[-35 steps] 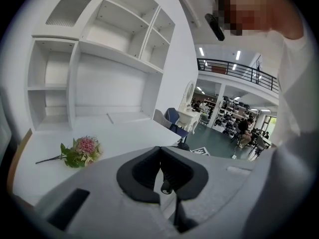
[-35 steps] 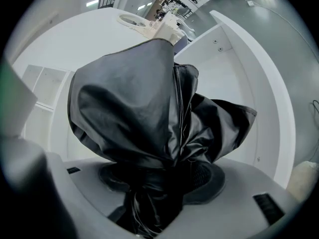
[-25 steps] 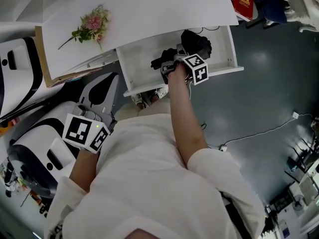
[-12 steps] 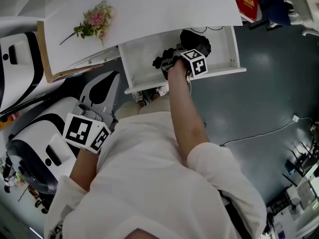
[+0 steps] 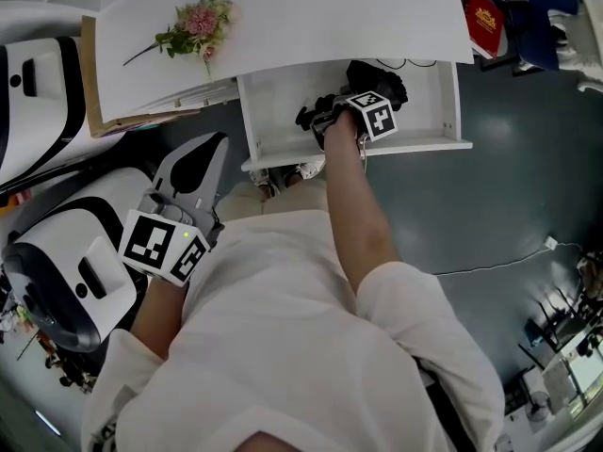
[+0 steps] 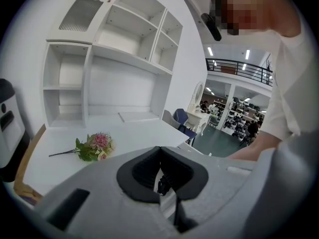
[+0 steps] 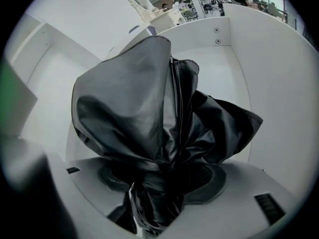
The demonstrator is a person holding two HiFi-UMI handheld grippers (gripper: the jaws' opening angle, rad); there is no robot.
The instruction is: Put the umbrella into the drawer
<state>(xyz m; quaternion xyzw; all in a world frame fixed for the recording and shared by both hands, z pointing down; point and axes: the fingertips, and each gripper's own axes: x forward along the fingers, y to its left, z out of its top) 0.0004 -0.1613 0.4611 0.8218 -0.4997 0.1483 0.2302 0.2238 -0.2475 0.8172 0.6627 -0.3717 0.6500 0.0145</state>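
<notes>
The black folded umbrella (image 5: 379,76) sits bunched inside the open white drawer (image 5: 276,111), which is pulled out from under the desk. My right gripper (image 5: 332,113) reaches steeply down into the drawer and is shut on the umbrella. In the right gripper view its crumpled fabric (image 7: 144,108) fills the space between the pads (image 7: 212,176), with the drawer's white walls (image 7: 271,83) around it. My left gripper (image 5: 209,145) hangs low at the left, away from the drawer. In the left gripper view it (image 6: 159,151) is shut, with nothing between its pads.
A pink flower sprig (image 5: 195,28) lies on the white desk top (image 5: 330,12) above the drawer. Bulky white and black machines (image 5: 57,281) stand at the left. A red book (image 5: 484,12) and floor cables (image 5: 490,257) lie to the right. White shelving (image 6: 114,59) rises behind the desk.
My right gripper has sunk a little deeper into the drawer with the umbrella and has rolled slightly. The left gripper has stayed where it was.
</notes>
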